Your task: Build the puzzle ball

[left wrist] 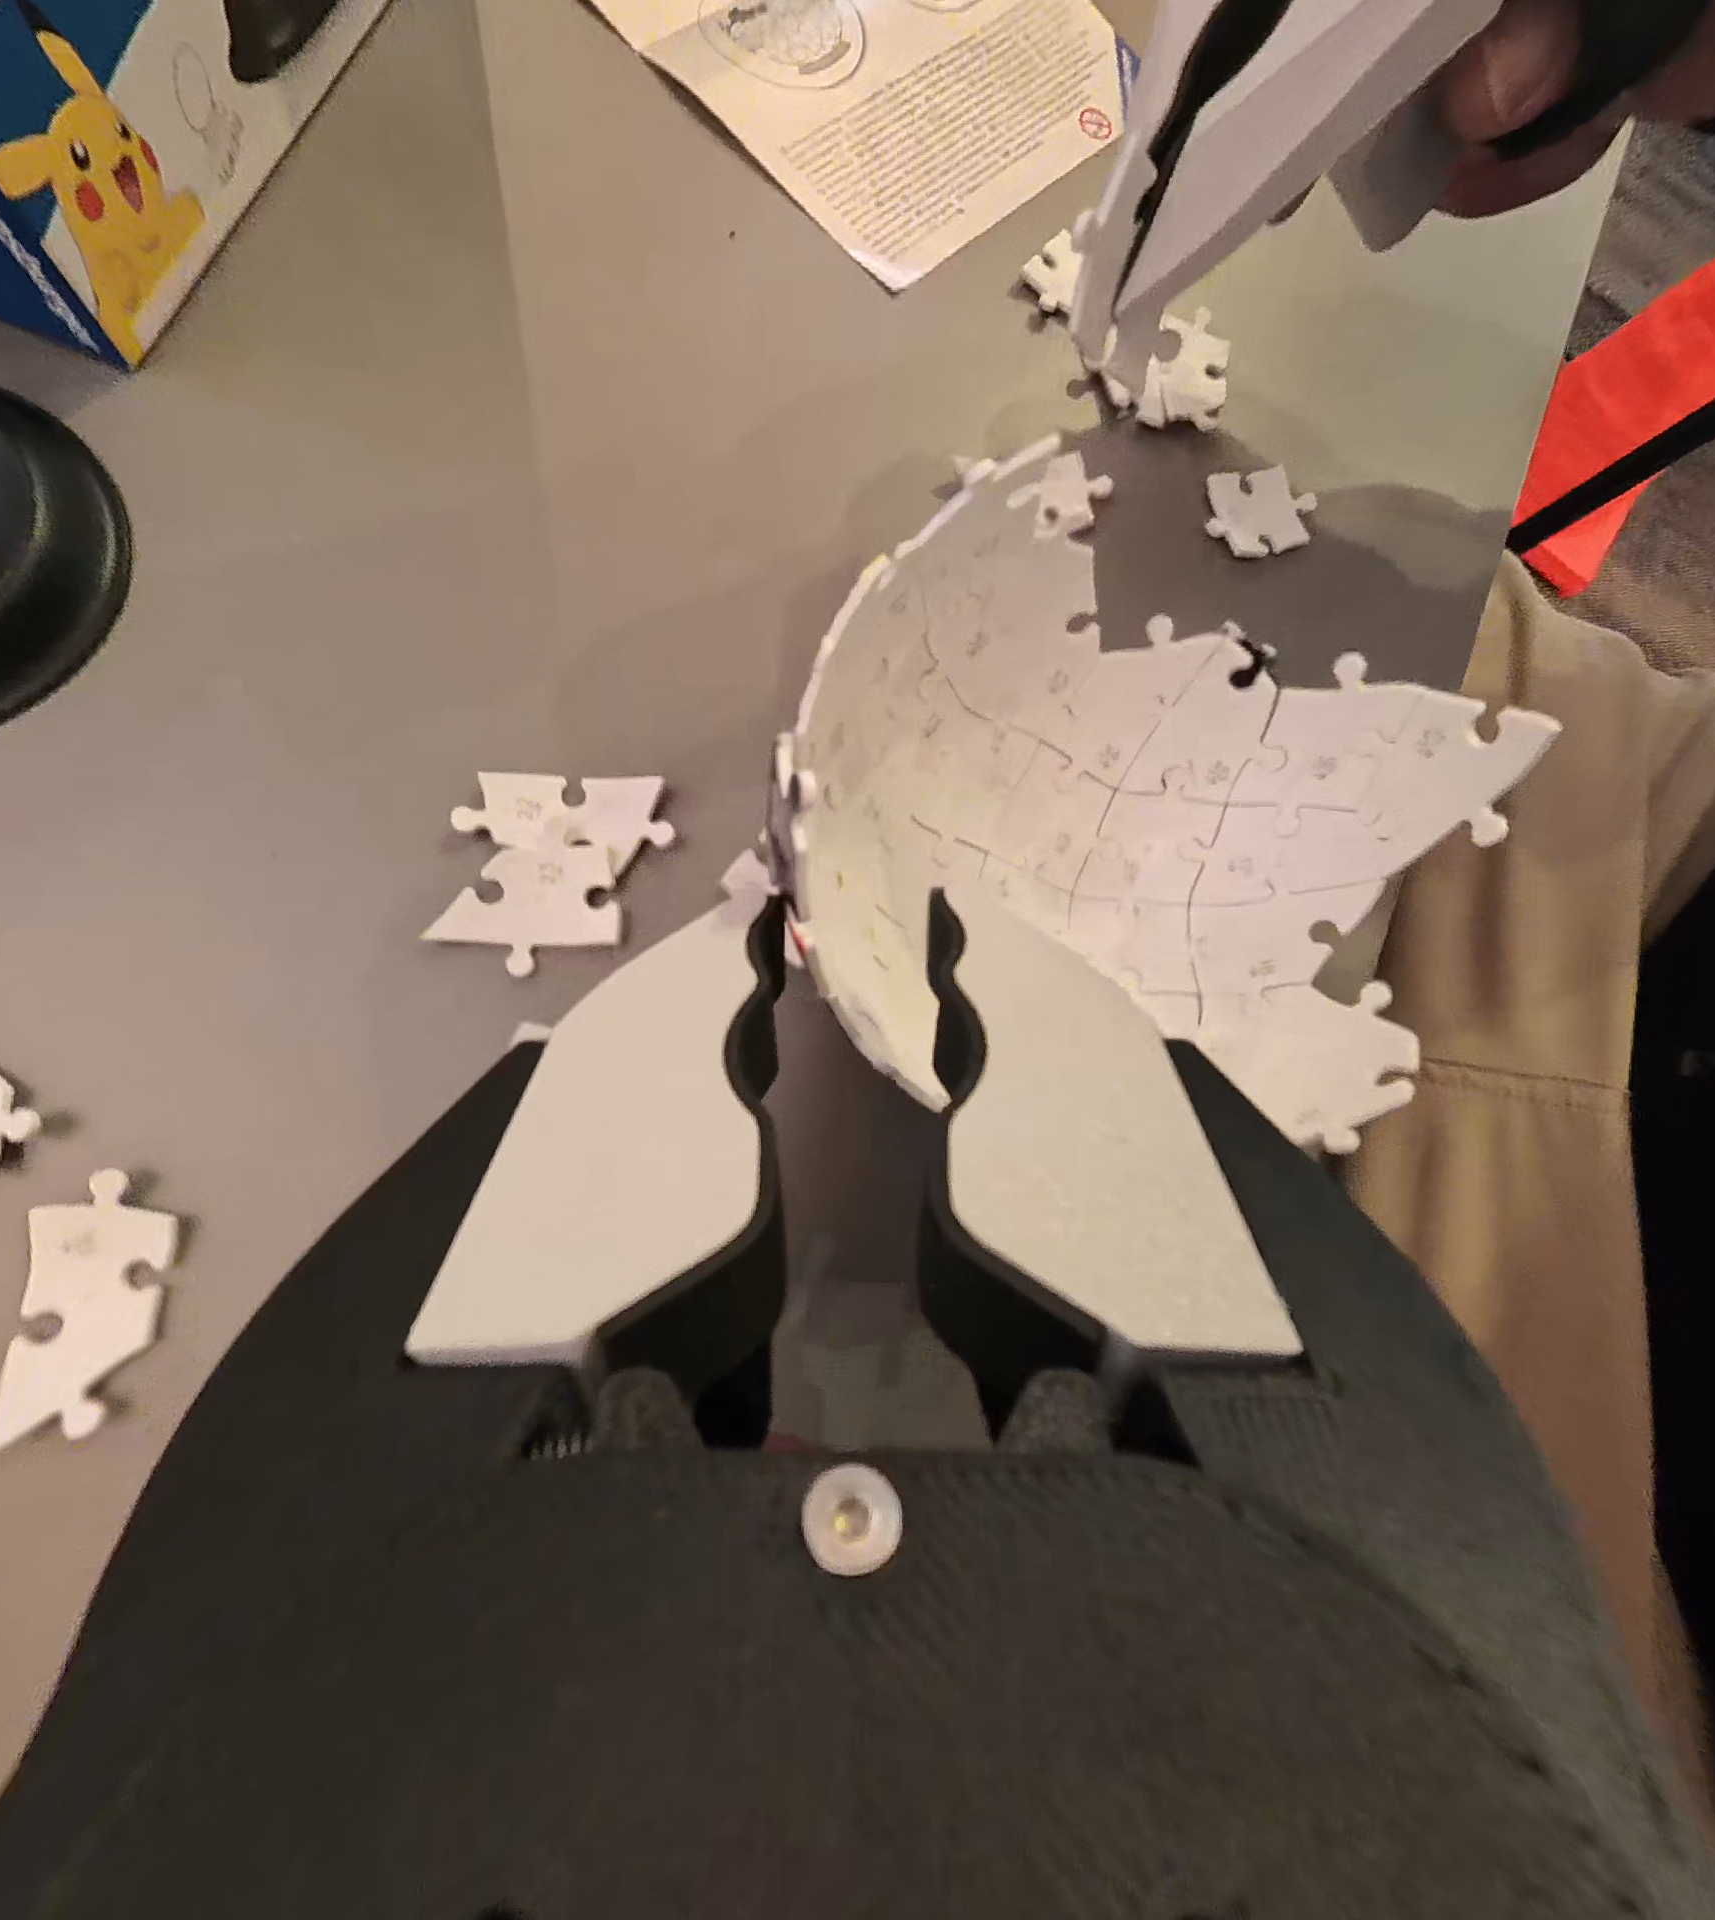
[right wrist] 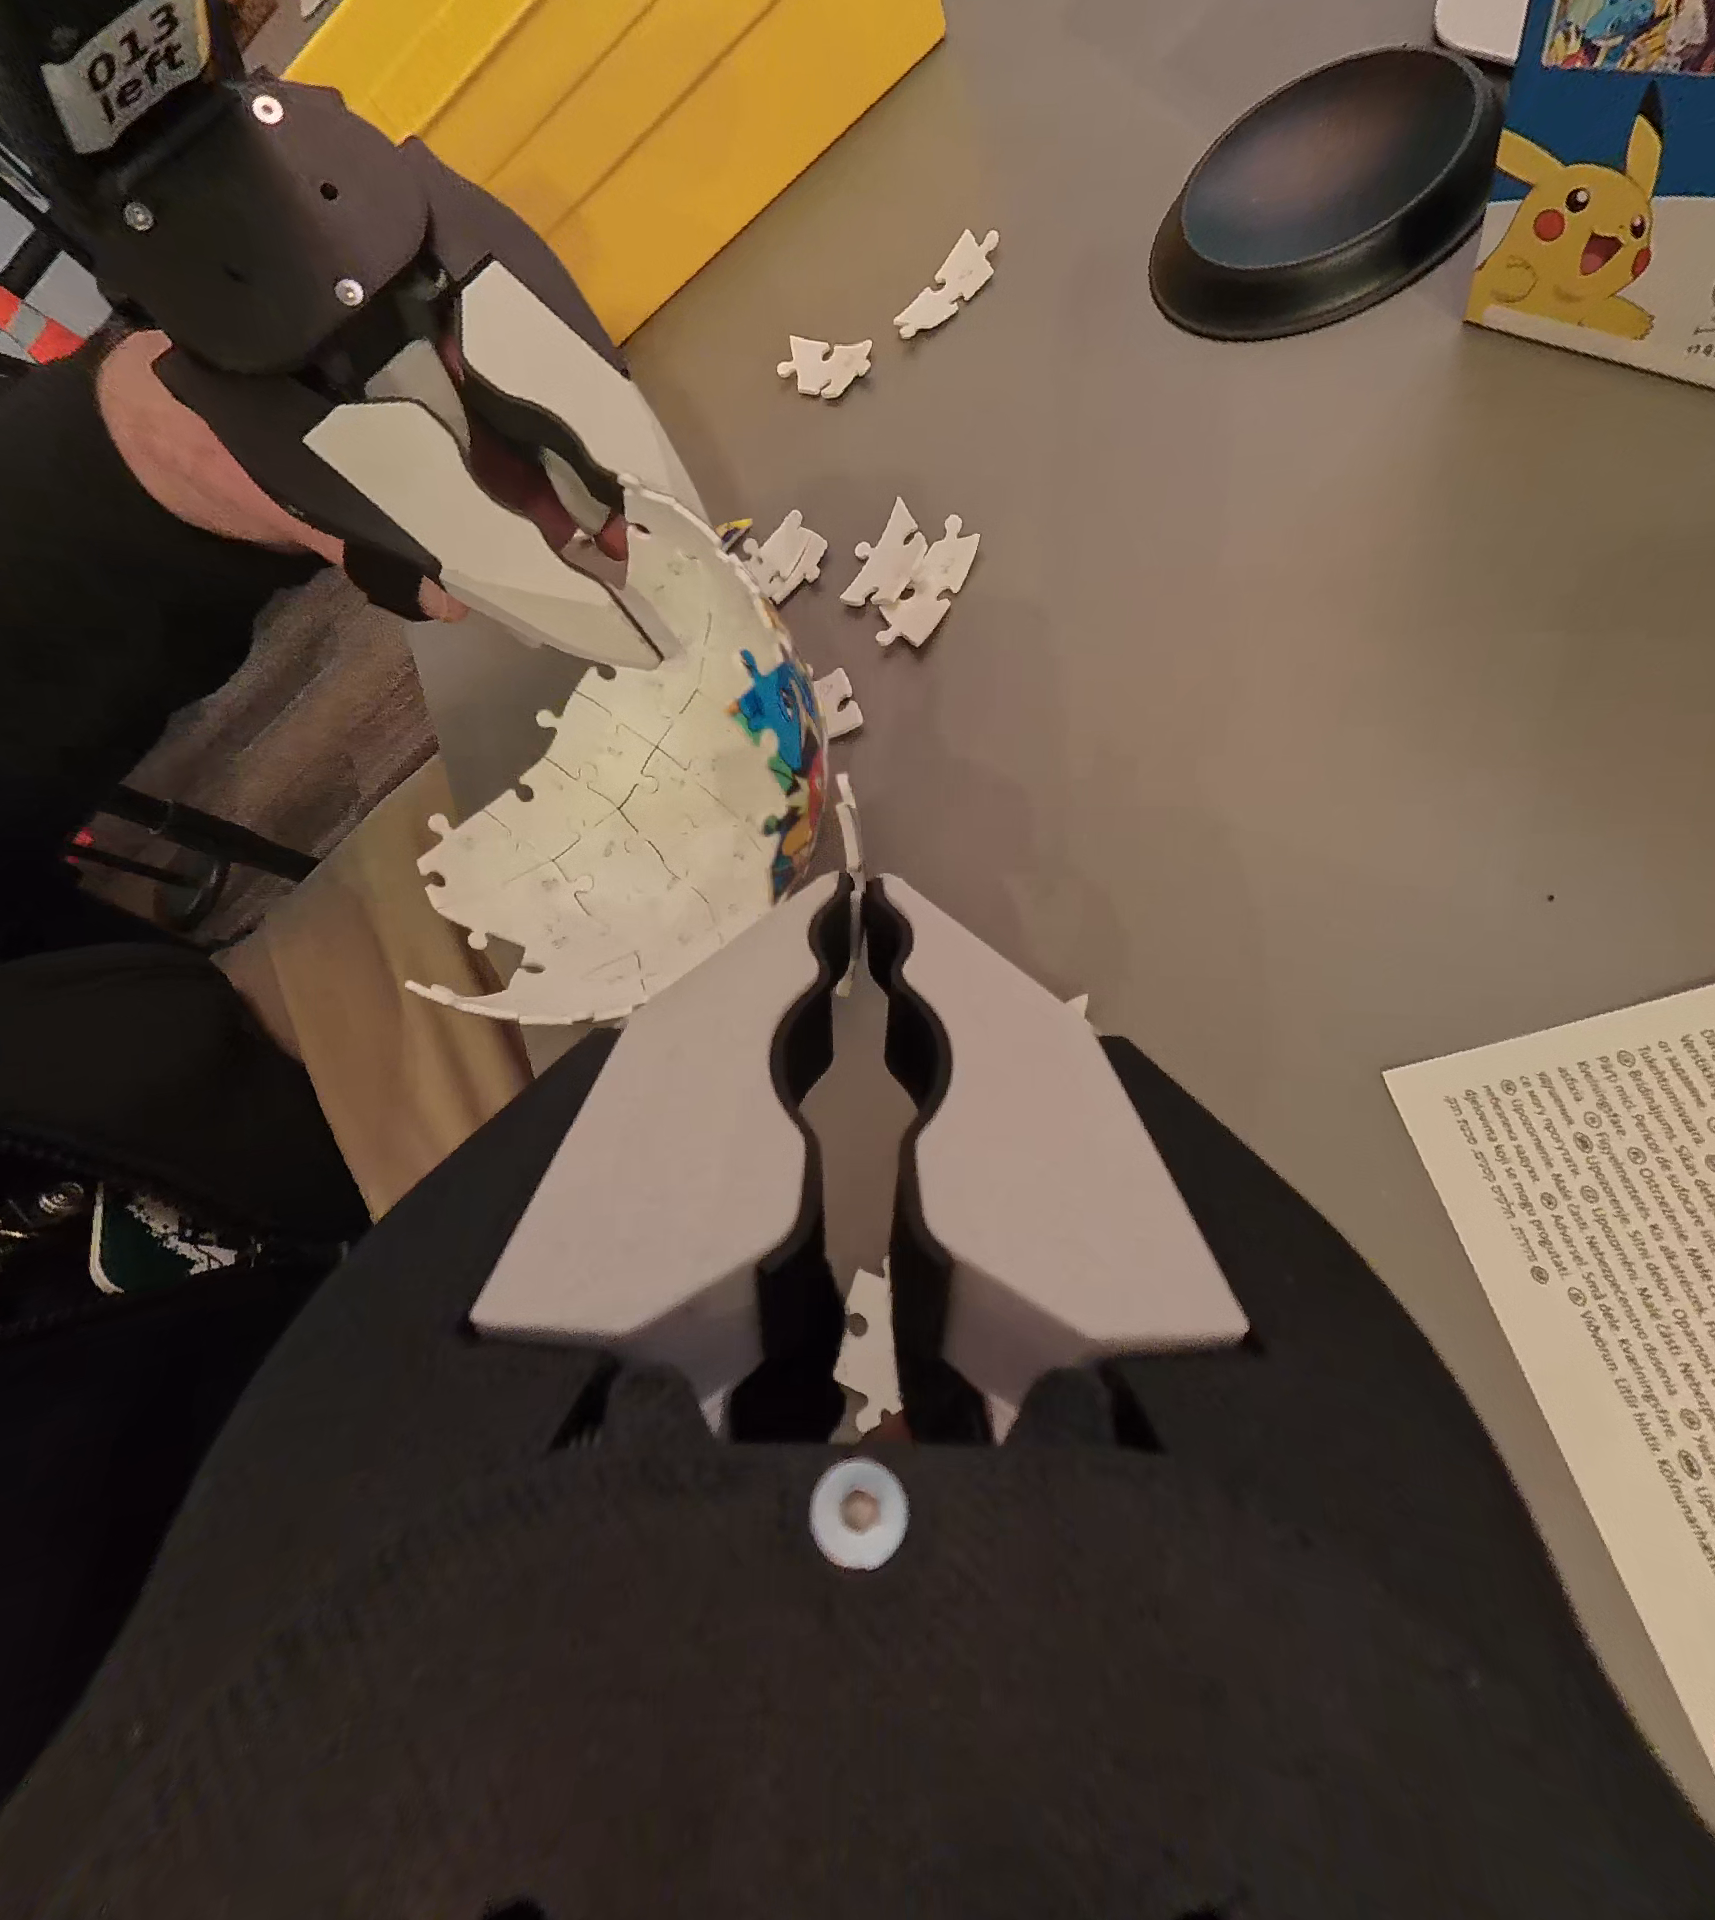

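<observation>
Loose pieces [left wrist: 541,862]: to my far left, white side up on the grey table [left wrist: 365,623], with more scattered round about.
Left gripper [left wrist: 855,909]: I have its fingers partly closed across the curved wall of the half-built ball [left wrist: 1144,810], one finger inside the bowl and one outside.
Ball: roughly half a shell, open side towards me, hanging at the table's near edge with its toothed rim free.
Right gripper [right wrist: 858,914]: fingers nearly together, pinching a single piece [right wrist: 868,1340] edge-on, its tip just beside the shell's printed outer rim.
Step in hand: I judge I'm bringing this piece to the rim to seat it.
Next move: turn the piece flat to the curve, line its tabs up with the gap, press in while my left braces the wall.
Risk: too much push may pop neighbouring joints.
</observation>
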Demonstrator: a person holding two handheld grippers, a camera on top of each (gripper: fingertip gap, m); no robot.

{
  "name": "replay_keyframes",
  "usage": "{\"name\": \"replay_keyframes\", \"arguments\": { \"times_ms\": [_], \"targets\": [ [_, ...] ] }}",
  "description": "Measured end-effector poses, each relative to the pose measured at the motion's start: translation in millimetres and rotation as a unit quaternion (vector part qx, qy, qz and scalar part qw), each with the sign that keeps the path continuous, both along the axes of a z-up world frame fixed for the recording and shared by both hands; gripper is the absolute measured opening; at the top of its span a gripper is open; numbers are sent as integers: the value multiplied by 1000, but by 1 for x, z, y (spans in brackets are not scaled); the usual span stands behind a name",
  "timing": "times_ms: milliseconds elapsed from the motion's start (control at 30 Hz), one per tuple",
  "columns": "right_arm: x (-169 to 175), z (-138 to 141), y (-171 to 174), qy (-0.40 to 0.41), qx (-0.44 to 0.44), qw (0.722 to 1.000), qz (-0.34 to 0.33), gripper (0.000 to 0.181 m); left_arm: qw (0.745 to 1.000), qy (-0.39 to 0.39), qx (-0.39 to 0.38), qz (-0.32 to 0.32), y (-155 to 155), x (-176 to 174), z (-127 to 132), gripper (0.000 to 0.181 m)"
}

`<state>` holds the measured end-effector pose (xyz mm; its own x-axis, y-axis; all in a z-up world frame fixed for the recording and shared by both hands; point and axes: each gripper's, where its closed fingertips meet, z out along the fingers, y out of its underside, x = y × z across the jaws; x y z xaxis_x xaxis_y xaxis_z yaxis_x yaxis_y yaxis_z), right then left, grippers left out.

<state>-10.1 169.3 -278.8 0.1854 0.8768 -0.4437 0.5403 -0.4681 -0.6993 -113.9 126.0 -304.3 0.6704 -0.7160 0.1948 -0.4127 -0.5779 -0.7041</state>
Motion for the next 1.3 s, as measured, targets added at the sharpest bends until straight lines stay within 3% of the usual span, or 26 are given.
{"name": "replay_keyframes", "arguments": {
  "times_ms": [267,533,667,1000,1300],
  "targets": [
    [2,-3,1,0,-6,1000,0,1,999,-4,-25,31,-29,-3,-4,34],
    [5,-4,4,-1,-7,1000,-5,1,998,-48,-14,30,-49,-3,13,52],
    [7,-4,7,-1,-7,1000,-8,1,992,-117,16,50,-38,-10,35,56],
    [7,-7,8,-1,-13,1000,-12,1,987,-128,80,61,5,-24,50,57],
    [6,-7,9,-2,-13,1000,-14,1,990,-28,122,-57,42,5,50,55]
  ]
}}
